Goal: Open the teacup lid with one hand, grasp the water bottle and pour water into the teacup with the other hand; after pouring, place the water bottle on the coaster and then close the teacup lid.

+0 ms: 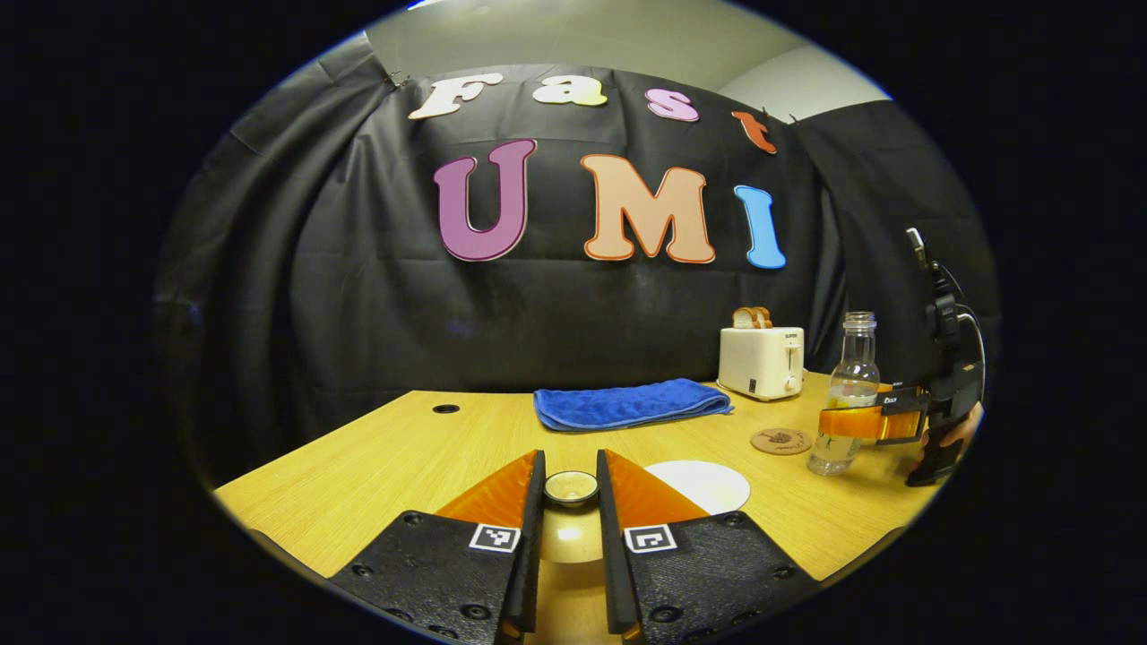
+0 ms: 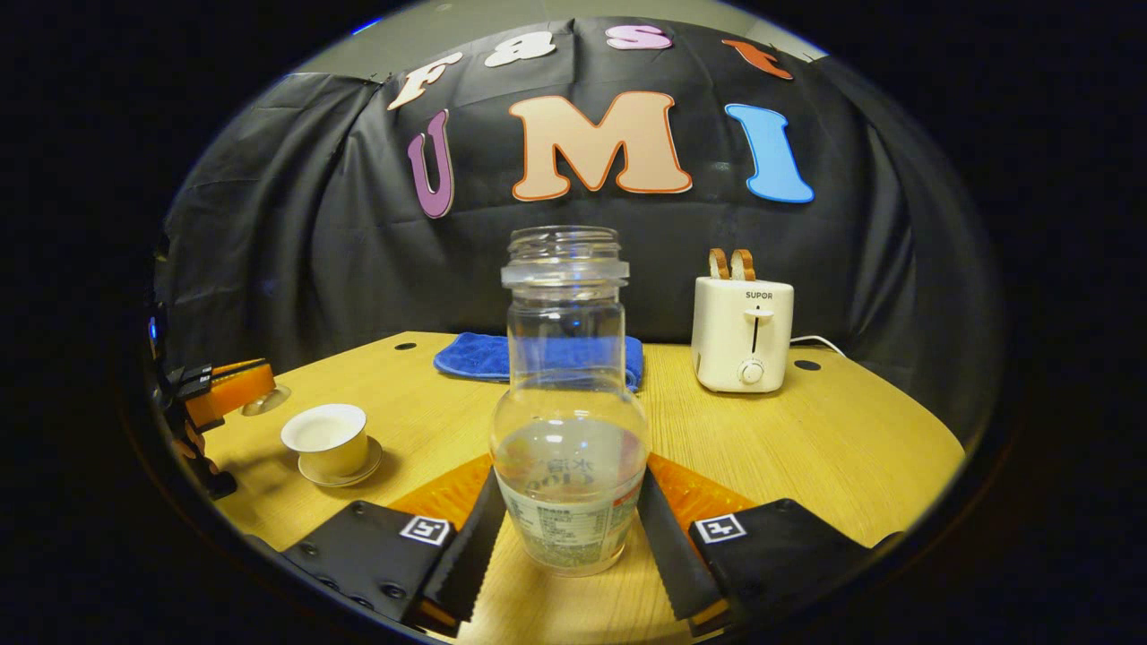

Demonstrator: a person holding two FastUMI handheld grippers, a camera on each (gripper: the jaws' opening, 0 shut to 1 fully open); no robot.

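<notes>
Half-full at most and uncapped, the water bottle stands on the desk with the right gripper closed around its lower body, both jaws against the clear wall. The main risk, as I judge it, is slip: the wall is smooth and rounded, so the bottle may rotate or slide in the grip once tilted. The mouth is wide, so a quick tip could send water over the small teacup, which sits open on its saucer well to the left. The left gripper pinches the lid by its knob, raised clear of the cup; a loose hold could drop it. The coaster lies just beside the bottle, and a careless return could miss it.
</notes>
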